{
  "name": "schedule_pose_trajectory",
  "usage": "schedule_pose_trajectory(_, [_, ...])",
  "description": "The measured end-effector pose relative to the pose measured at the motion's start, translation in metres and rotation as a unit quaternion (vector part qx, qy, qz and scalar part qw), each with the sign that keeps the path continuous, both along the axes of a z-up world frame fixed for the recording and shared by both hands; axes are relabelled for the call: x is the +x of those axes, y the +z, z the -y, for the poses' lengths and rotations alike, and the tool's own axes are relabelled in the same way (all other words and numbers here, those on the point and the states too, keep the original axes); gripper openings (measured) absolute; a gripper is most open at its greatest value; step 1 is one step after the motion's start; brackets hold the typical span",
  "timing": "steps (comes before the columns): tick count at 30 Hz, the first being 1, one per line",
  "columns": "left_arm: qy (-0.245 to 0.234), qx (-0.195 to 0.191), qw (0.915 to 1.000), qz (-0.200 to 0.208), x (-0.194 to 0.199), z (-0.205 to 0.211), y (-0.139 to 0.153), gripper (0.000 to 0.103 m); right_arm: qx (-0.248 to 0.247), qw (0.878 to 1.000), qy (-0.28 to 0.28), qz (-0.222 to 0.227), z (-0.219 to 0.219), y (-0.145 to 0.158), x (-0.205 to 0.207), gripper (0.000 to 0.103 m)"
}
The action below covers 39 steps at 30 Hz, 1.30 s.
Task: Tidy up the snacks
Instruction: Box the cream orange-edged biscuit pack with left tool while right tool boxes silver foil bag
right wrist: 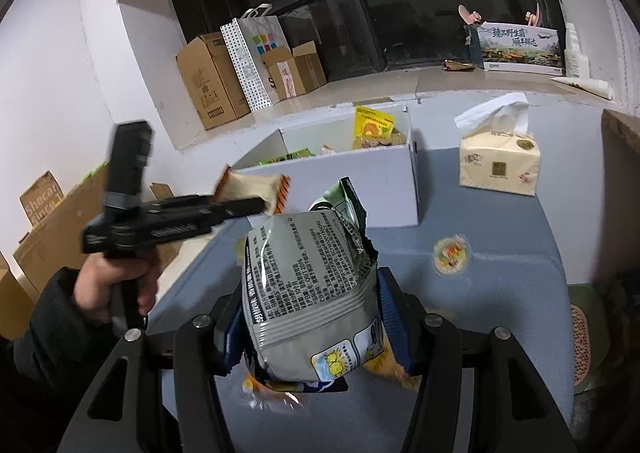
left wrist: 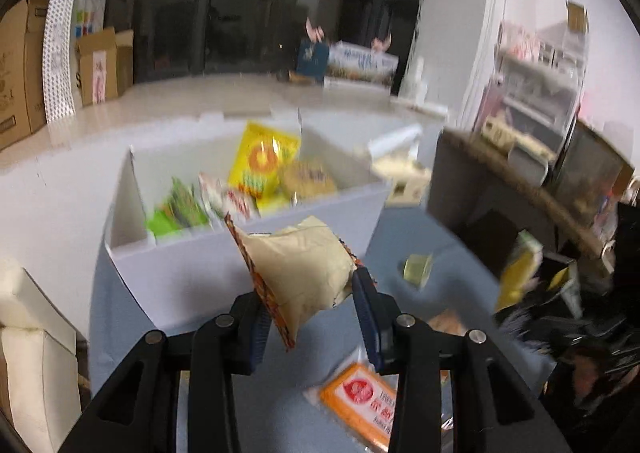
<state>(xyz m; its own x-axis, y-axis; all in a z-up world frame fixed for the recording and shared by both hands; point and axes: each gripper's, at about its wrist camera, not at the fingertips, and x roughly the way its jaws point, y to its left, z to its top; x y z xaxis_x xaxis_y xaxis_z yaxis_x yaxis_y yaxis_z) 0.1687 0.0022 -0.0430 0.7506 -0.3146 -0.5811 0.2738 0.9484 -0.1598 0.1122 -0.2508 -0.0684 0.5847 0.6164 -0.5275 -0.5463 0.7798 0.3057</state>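
Above the blue counter (right wrist: 520,237), just short of the white box (left wrist: 224,265), the left claw (left wrist: 308,305) was clamped on a beige snack packet (left wrist: 300,269) with orange-patterned edges, held clear of the surface. The right claw (right wrist: 312,317) gripped a grey crinkled snack bag (right wrist: 308,285), upright between its pads. The box already held green, yellow and red-and-white packets. An orange packet (left wrist: 360,397) and a small round sweet (right wrist: 450,253) lay loose on the counter, near a tissue box (right wrist: 498,161). The step in hand looked like carrying both snacks to the box. The next move would call for bringing the beige packet over the near wall, above a compartment with room, and only then opening the claw; the grey bag would need more space.
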Motion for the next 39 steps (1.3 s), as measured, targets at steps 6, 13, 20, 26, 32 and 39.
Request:
schedule_pose_trajectory(6, [0.028,0.013,0.9992,0.026,0.041,-0.022,0.042,0.043,0.012,1.000,0.006,0.019,-0.033,0.035,0.064,0.062])
schedule_pose_trajectory(13, [0.049,0.037,0.9981,0.005,0.108,-0.037,0.044,0.044,0.004,1.000,-0.016,0.001,-0.078,0.055,0.170,0.062])
schedule_pose_trajectory(20, [0.084,0.023,0.9961,-0.013,0.121,-0.063,0.032,0.103,0.004,0.999,-0.036,-0.001,-0.110,0.065,0.230,0.103])
schedule_pose_trajectory(26, [0.088,0.039,0.9953,-0.011,0.098,-0.075,0.029,0.103,0.016,0.999,-0.040,0.011,-0.104,0.071,0.215,0.103])
schedule_pose_trajectory(32, [0.088,0.026,0.9958,0.002,0.068,-0.075,0.037,0.103,0.032,0.999,-0.035,0.025,-0.090,0.081,0.189,0.103])
schedule_pose_trajectory(39, [0.058,0.028,0.9975,0.031,0.001,-0.050,0.038,0.103,0.051,0.997,-0.013,0.061,-0.055,0.091,0.124,0.103])
